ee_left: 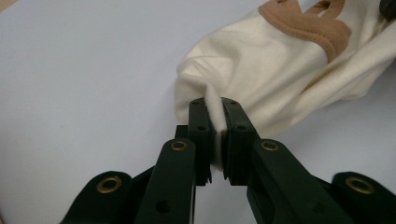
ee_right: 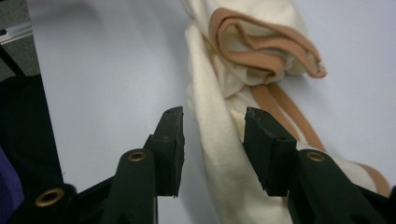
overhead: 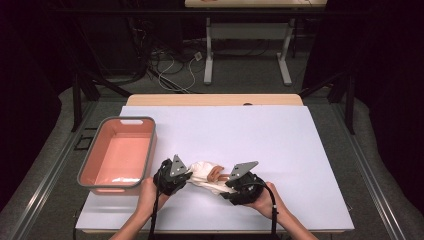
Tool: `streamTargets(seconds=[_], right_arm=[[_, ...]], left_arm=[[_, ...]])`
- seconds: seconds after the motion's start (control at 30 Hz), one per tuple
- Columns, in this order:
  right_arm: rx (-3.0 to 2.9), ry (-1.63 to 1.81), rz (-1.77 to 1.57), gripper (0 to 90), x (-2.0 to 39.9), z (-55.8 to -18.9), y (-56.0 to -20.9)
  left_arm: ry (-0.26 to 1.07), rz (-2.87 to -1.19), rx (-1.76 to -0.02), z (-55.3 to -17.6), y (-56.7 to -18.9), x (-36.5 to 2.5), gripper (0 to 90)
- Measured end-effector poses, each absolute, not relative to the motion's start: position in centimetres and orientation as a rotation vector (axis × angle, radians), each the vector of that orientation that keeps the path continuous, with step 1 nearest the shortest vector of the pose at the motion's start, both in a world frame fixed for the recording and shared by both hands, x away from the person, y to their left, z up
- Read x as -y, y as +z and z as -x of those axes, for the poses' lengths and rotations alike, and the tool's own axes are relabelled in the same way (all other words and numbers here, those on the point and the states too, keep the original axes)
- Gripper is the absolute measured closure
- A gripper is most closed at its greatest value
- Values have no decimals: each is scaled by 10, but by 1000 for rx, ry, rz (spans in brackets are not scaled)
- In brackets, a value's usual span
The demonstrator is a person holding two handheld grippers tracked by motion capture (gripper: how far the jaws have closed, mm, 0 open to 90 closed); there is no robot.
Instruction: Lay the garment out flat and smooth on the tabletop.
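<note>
Left gripper view: left gripper (ee_left: 215,122) pinching cream garment (ee_left: 280,70); right gripper (ee_right: 212,135) parted around it, probably letting go. Next up, maybe pink bin (overhead: 85,172).

Cream cloth (ee_left: 275,79) with tan trim, pink bin (overhead: 120,155), white table (overhead: 280,145).

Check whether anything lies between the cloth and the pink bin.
Nothing visible does. The cloth lies just right of the pink bin, with bare white table between them; the left gripper grips its near end.
</note>
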State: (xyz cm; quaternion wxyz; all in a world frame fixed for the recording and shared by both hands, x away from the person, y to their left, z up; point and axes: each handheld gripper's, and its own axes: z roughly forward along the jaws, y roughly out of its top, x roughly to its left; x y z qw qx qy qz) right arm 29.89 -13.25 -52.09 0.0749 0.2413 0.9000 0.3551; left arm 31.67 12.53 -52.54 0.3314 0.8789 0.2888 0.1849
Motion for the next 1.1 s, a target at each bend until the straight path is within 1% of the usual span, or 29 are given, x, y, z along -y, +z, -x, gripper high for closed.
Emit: streamTargets(seconds=[0.13, 0.3, 0.43, 0.57, 0.6, 0.63, 0.7, 0.73, 0.77, 0.8, 0.83, 0.97, 1.0, 1.03, 1.1], right_arm=[[-2670, 1093, -735, 562, 137, -301, -517], [-2574, 1197, -797, 562, 148, -308, -511], [-2493, 1139, -829, 571, 151, -313, -513], [-2484, 1065, -847, 576, 152, -320, -517], [-2479, 1054, -859, 576, 151, -325, -522], [-2485, 1041, -862, 576, 151, -327, -524], [-2499, 1012, -871, 572, 149, -330, -527], [-2499, 1012, -871, 572, 149, -330, -527], [-2519, 991, -879, 565, 148, -333, -530], [-2519, 991, -879, 565, 148, -333, -530], [-2535, 975, -883, 558, 146, -336, -534], [-2562, 949, -885, 543, 143, -337, -538], [-2572, 951, -883, 540, 142, -339, -540], [-2570, 944, -888, 515, 140, -341, -542], [-2588, 934, -889, 512, 139, -344, -543]], left_arm=[[483, -2312, -749, -318, -527, -125, 827], [501, -2318, -737, -318, -525, -124, 779], [512, -2314, -728, -316, -521, -122, 712], [511, -2286, -718, -314, -513, -122, 678], [524, -2279, -707, -313, -511, -122, 625], [531, -2273, -703, -311, -510, -121, 591], [538, -2272, -680, -309, -509, -118, 536], [543, -2275, -673, -308, -509, -116, 536], [546, -2279, -661, -307, -509, -114, 492], [543, -2280, -651, -307, -509, -112, 492], [537, -2279, -648, -306, -509, -110, 450], [527, -2277, -626, -307, -511, -106, 422], [513, -2272, -624, -308, -512, -105, 412], [499, -2269, -622, -309, -513, -103, 402], [469, -2274, -599, -311, -515, -96, 393]])
